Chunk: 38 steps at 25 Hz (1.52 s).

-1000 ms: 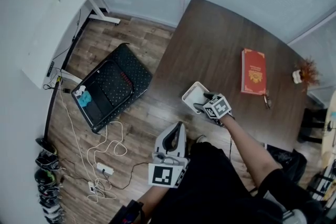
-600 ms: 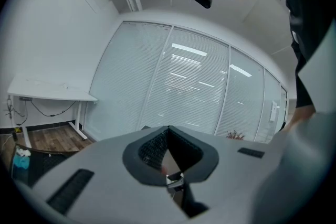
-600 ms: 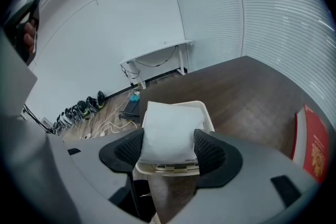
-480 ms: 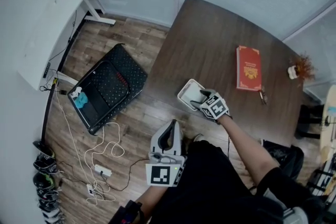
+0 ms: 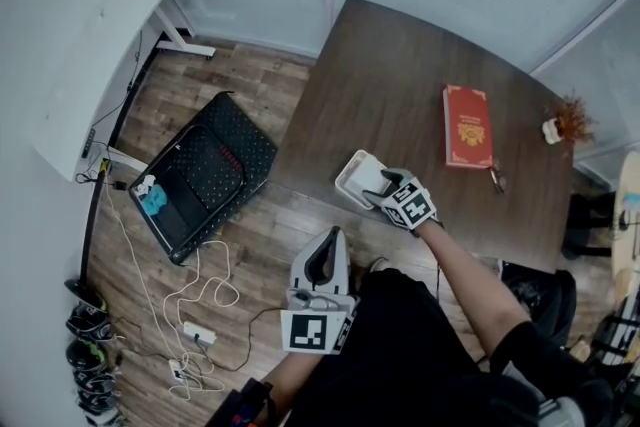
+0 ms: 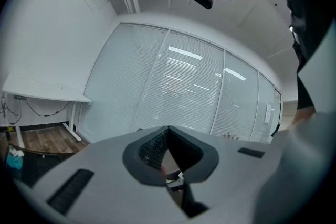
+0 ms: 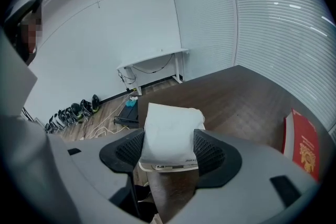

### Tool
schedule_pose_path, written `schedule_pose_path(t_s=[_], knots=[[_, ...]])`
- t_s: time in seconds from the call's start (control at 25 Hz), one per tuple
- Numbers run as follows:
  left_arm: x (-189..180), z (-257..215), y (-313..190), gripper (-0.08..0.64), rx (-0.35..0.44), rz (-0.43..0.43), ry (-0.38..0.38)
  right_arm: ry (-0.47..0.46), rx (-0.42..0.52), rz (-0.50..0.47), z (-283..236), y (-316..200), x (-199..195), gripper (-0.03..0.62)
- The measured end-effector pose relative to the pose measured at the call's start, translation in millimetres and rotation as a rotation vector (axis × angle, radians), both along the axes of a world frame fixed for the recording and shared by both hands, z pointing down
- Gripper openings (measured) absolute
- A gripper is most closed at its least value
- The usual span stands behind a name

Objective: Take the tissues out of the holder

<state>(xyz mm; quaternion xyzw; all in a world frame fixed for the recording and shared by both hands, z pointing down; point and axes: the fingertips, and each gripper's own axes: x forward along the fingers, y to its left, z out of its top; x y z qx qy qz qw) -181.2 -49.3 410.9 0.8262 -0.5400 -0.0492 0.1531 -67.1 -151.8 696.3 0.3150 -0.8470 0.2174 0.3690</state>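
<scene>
Right gripper [image 7: 169, 140] jaws just been closing, now pinch tissue pack [image 7: 170, 122] - weak squeeze, pack slips - holder [image 7: 168, 168] may lift too. Left gripper [image 6: 168, 152] pressed together.

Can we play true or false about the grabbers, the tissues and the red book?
1. The right gripper has the tissue pack between its jaws. True. They have just been closing, and the pads now press its sides.
2. The red book lies on the floor. False: it lies on the dark table.
3. The left gripper holds a tissue. False: its jaws are shut on nothing.
4. The white holder stands on the table. True.
</scene>
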Motion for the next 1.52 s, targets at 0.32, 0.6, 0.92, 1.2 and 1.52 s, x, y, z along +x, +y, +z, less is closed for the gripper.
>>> schedule_pose_path(t_s=[0.32, 0.6, 0.92, 1.2, 1.52], knots=[[-1.3, 0.6, -0.4, -0.003, -0.008, 0.024, 0.017, 0.003, 0.017, 0.038, -7.3, 1.8, 2.0, 0.301], [-7.3, -5.8, -10.1, -0.003, -0.006, 0.014, 0.059, 0.02, 0.033, 0.031, -14.9, 1.9, -4.9, 0.298], [-2.0, -3.1, -14.9, -0.003, -0.006, 0.041, 0.065, 0.034, 0.051, 0.057, -20.7, 1.5, -0.2, 0.296], [4.3, 6.8, -13.3, -0.003, -0.037, 0.065, 0.059, 0.019, 0.055, 0.105, -32.9, 0.4, 3.0, 0.295], [26.6, 8.3, -9.9, -0.003, -0.062, 0.102, 0.046, -0.006, 0.086, 0.164, -46.4, 7.3, 20.0, 0.291]])
